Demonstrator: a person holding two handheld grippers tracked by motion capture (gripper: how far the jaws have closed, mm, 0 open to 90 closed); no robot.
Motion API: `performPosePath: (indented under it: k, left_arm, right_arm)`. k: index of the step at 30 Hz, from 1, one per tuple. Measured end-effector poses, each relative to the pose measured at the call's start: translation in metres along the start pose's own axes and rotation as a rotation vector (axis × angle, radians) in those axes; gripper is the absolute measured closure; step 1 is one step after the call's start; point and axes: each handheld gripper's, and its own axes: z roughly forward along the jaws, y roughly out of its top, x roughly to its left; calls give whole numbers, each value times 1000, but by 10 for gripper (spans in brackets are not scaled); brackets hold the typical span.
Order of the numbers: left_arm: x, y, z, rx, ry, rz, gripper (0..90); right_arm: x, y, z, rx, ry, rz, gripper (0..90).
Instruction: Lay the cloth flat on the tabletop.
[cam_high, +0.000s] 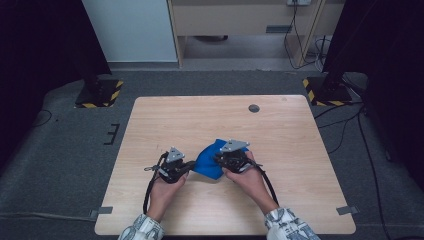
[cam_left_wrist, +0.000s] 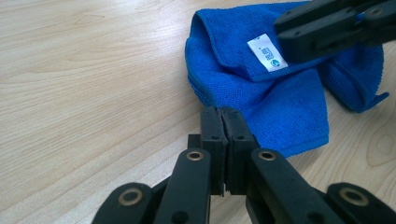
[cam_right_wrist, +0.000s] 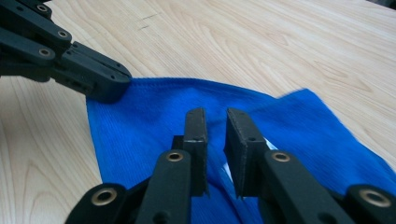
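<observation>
**A:** What is nearest the camera in the high view?

**B:** Two patterned sleeves are coming in from the bottom edge, each hand holding a black gripper over a pale wooden counter (cam_high: 280, 125). The left gripper (cam_high: 189, 166) is sitting to the left, the right gripper (cam_high: 218, 160) just beside it to the right, and a blue cloth (cam_high: 207, 161) is lying between them.

**A:** What are the left fingers doing?

**B:** In the left gripper view the two black fingers (cam_left_wrist: 212, 126) are pressing flat against each other, clenched with no gap. Their tips are lying at the near hem of the blue cloth (cam_left_wrist: 261, 93); whether any fabric is pinched between them I cannot tell. In the right gripper view the left gripper (cam_right_wrist: 109, 86) is touching the cloth's far left corner.

**A:** And the right fingers?

**B:** In the right gripper view they (cam_right_wrist: 196, 135) are standing a narrow gap apart, not pressing on anything. They are hovering over the blue cloth (cam_right_wrist: 149, 121), with blue fabric and a sliver of white showing through the gap.

**A:** How is the cloth lying?

**B:** It is rumpled and folded over itself on the counter's near middle. In the left gripper view a white label (cam_left_wrist: 267, 52) is showing on a turned-over flap, and the right gripper (cam_left_wrist: 285, 28) is reaching over the cloth just beside that label.

**A:** And farther back?

**B:** A small dark round hole (cam_high: 254, 108) is sitting near the counter's far edge. Grey floor lies beyond.
</observation>
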Motion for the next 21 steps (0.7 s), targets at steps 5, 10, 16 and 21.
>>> performPosePath:
  k: [5,10,16,21]
  left_arm:
    - [0,0,0,-6,-2,-2,885]
    - [0,1,-1,-9,-2,0,885]
    - [0,1,-1,-12,-1,0,885]
    - [1,1,-2,-11,0,0,885]
  right_arm:
    - [6,5,15,18,-4,0,728]
    - [8,5,27,45,-20,-6,718]
    - [6,3,31,80,-38,-23,887]
    - [-1,4,23,63,-51,-8,896]
